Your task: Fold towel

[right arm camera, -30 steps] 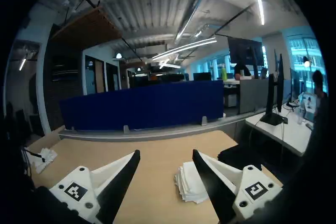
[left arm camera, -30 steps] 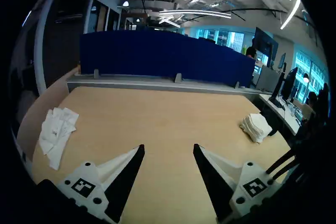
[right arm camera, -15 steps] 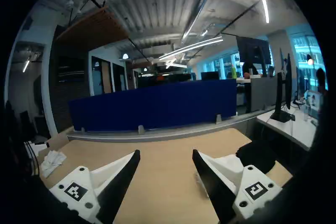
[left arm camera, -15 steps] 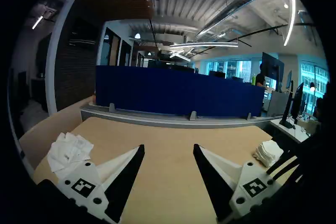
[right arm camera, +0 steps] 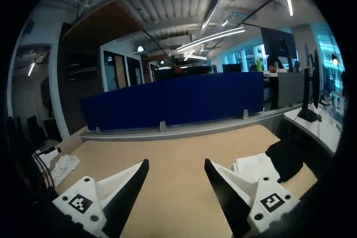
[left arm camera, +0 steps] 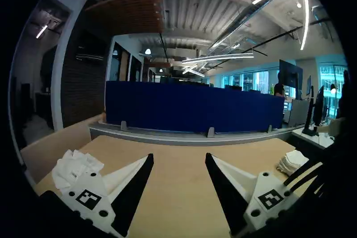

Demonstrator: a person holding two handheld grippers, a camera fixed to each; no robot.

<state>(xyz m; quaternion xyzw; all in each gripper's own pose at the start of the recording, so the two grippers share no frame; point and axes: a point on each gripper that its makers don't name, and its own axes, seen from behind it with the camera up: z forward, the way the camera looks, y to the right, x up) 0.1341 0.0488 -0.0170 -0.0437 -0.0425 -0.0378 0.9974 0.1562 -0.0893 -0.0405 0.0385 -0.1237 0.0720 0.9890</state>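
We hold our left gripper (left arm camera: 178,184) level with its fingers spread wide apart, gripping nothing; our right gripper (right arm camera: 176,189) likewise gapes, level and empty.

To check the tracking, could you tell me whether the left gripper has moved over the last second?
Yes. The left gripper has tilted upward: the blue divider sits lower in its view, with more ceiling above.
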